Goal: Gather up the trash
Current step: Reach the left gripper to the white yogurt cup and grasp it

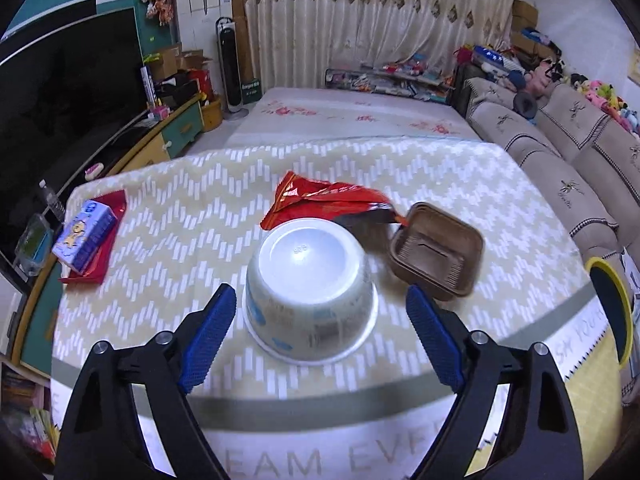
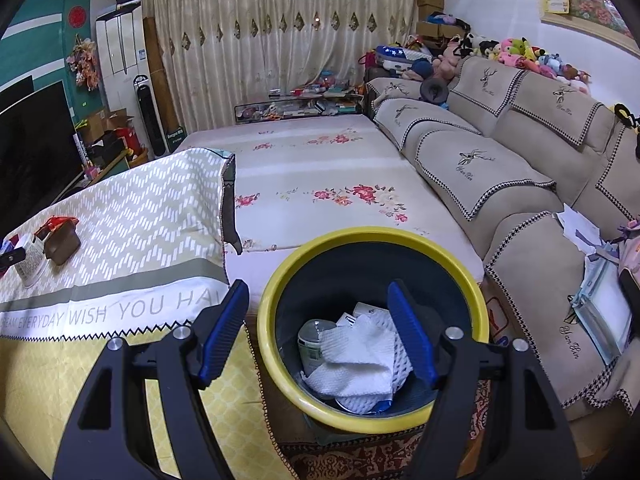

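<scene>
An upside-down white paper bowl [image 1: 310,294] stands on the patterned tablecloth [image 1: 180,216]. My left gripper [image 1: 318,300] is open, one blue pad on each side of the bowl and clear of it. Behind the bowl lie a crumpled red wrapper [image 1: 320,200] and a brown plastic tray [image 1: 438,254]. In the right wrist view a yellow-rimmed bin [image 2: 374,414] sits on the floor, holding a white paper towel [image 2: 356,364], mesh and a can [image 2: 314,344]. My right gripper [image 2: 318,312] hangs open over the bin with nothing in it.
A blue-and-white carton [image 1: 86,236] rests on a red tray [image 1: 96,256] at the table's left edge. The bin's rim [image 1: 612,308] shows past the table's right edge. A floral mattress [image 2: 320,176] and a beige sofa [image 2: 500,184] lie beyond.
</scene>
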`<act>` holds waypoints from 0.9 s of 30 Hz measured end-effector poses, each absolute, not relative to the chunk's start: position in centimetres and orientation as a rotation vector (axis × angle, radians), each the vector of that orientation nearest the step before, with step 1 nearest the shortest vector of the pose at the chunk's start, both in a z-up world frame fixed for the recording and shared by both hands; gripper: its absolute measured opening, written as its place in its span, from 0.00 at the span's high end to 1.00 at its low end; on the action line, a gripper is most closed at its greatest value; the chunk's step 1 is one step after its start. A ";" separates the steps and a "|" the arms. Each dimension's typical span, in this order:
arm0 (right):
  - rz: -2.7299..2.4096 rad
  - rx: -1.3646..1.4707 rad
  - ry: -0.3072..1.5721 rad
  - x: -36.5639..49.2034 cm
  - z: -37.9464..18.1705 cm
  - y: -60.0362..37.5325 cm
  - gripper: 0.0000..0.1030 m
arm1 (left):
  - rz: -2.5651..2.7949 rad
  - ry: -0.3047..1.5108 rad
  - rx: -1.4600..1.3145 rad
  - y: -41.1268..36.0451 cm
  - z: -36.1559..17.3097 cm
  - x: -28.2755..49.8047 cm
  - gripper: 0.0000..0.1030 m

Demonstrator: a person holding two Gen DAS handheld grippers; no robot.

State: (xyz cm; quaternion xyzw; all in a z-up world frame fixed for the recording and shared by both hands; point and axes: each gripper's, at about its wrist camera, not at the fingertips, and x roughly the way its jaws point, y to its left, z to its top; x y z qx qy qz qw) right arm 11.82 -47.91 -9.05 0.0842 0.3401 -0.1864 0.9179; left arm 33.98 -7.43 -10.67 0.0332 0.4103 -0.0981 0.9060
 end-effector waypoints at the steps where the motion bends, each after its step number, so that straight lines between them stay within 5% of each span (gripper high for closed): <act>1: -0.385 0.173 0.701 11.8 -9.1 -48.0 0.34 | -0.196 0.852 0.070 -7.4 -11.0 34.3 0.20; 17: -0.379 0.177 0.734 12.6 -10.2 -48.0 0.33 | -0.182 0.854 0.097 -7.5 -12.2 35.3 0.26; 27: -0.370 0.183 0.729 12.4 -10.1 -47.9 0.33 | -0.182 0.768 0.124 -6.7 -8.4 29.8 0.26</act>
